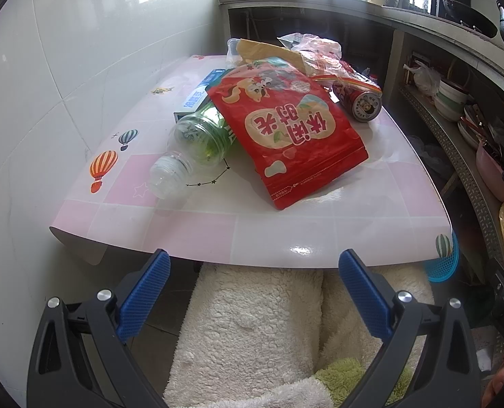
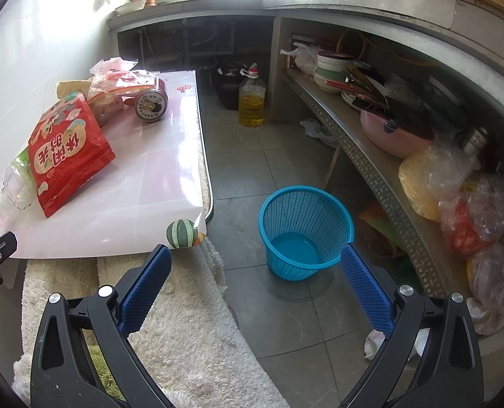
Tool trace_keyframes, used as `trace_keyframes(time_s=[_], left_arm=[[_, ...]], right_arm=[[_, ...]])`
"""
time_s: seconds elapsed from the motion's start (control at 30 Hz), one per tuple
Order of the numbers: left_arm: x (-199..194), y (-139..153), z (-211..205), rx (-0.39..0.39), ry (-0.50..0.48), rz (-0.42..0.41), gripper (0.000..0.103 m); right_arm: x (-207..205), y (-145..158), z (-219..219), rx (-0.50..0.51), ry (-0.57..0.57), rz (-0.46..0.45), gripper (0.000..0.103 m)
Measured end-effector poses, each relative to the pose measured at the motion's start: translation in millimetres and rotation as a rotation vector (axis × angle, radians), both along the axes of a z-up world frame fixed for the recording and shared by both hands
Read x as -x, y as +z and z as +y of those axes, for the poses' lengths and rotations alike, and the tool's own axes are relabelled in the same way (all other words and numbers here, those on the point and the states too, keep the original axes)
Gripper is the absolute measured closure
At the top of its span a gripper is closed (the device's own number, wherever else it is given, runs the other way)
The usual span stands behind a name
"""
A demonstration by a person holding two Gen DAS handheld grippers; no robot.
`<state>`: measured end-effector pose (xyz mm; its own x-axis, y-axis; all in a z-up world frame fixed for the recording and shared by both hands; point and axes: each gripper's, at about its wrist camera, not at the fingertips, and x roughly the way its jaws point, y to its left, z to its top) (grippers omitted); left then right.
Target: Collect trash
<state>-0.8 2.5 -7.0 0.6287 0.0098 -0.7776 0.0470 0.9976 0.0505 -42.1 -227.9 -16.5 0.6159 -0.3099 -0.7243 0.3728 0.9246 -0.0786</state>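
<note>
left gripper [image 1: 253, 268] and right gripper [image 2: 256, 263] both spread wide, empty. red foil snack bag [image 1: 285, 129] atop clear plastic bottle [image 1: 190, 146] on pink table [image 1: 353, 217] (blue mesh basket [image 2: 304, 231] on floor, beside).

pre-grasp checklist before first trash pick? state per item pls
1. Left gripper open and empty: ok.
2. Right gripper open and empty: ok.
3. Blue basket upright on the floor beside the table, nothing in it: ok.
4. Red snack bag on top of the pile, unobstructed: ok.
5. Plastic bottle free to lift: not ok, the bag overlaps it.
6. Can lying on its side near the table edge, stable: cannot tell.
</note>
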Motion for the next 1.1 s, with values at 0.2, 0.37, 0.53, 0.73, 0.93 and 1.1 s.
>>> trace_keyframes(time_s=[0.2, 0.37, 0.53, 0.73, 0.93, 1.1], left_arm=[[0.2, -0.4, 0.7, -0.001, 0.001, 0.0, 0.006], [-0.8, -0.9, 2.4, -0.002, 0.001, 0.003, 0.006], [-8.0, -0.2, 8.8, 0.012, -0.004, 0.0, 0.006], [-20.3, 4.4, 20.1, 0.04, -0.002, -0.029, 0.006], [-29.1, 18.0, 29.2, 0.121, -0.066, -0.177, 0.006], [-49.4, 15.3, 38.9, 0.37, -0.158, -0.193, 0.006]], right_arm=[[-0.5, 0.3, 0.3, -0.002, 0.001, -0.003, 0.008], [-3.7, 3.2, 1.8, -0.009, 0.01, -0.011, 0.008], [-11.5, 4.4, 4.6, -0.004, 0.035, -0.014, 0.008], [-24.0, 7.9, 12.9, 0.023, 0.081, -0.036, 0.008], [-39.6, 8.5, 22.7, 0.045, 0.151, -0.051, 0.008], [-54.5, 8.6, 18.4, -0.022, 0.198, -0.064, 0.008]])
